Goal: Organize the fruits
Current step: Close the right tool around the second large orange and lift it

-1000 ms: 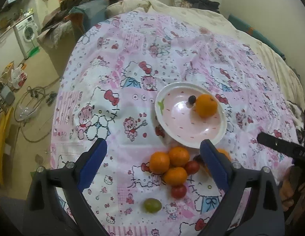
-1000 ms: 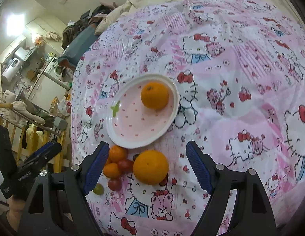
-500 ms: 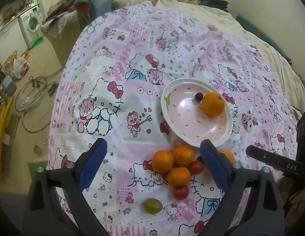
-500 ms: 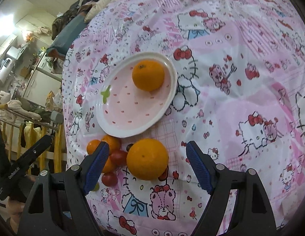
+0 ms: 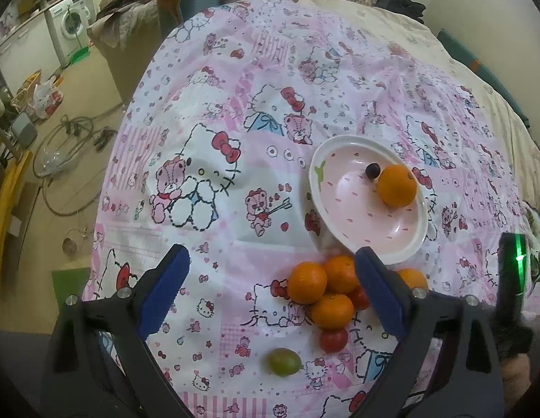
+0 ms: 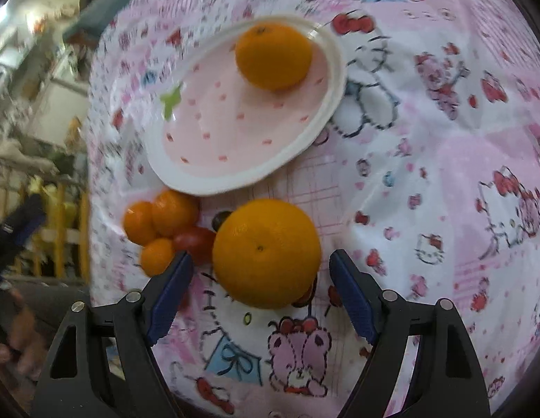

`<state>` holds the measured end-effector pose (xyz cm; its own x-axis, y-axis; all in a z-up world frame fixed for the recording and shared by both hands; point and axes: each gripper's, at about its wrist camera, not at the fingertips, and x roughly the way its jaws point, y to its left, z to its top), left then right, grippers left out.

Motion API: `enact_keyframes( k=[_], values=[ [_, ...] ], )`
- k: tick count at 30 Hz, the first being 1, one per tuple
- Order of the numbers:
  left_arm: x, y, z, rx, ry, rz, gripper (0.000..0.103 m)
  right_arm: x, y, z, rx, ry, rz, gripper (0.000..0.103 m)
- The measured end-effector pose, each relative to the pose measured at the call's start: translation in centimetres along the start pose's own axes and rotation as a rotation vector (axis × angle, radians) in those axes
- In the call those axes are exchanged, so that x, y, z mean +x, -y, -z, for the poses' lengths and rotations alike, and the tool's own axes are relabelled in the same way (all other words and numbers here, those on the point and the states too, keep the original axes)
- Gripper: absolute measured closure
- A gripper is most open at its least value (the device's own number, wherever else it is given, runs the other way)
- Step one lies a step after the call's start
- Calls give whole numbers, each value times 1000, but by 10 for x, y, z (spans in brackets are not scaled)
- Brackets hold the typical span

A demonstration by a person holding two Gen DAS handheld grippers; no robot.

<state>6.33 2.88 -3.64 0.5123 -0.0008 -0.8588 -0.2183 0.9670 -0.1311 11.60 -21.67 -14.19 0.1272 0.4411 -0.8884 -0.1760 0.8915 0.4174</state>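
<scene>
Fingers (image 6: pixel 353 299) flanking round, dimpled orange (image 6: pixel 266 252)

A pink cartoon-print bedspread (image 5: pixel 235 111) carries a plate (image 5: pixel 343 230), oranges (image 5: pixel 306 287), tomatoes (image 5: pixel 333 339), and a grape (image 5: pixel 284 361).

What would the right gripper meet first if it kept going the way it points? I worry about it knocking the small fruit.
Most likely the big orange lying between the open right gripper fingers; depth is uncertain.

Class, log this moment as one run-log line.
right tongs: open, above large orange | left tongs: open, empty | plate: one orange, one dark grape
</scene>
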Motion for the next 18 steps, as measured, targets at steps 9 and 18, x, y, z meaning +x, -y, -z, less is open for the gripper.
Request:
enact_keyframes(
  k=[9,18],
  values=[
    [7,-5,3,-3,-34,-9,9,10,-10,0,-91,-1,86,41],
    [28,6,12,26,-129,16,12,-32,4,3,-26,102,3,42]
  ],
)
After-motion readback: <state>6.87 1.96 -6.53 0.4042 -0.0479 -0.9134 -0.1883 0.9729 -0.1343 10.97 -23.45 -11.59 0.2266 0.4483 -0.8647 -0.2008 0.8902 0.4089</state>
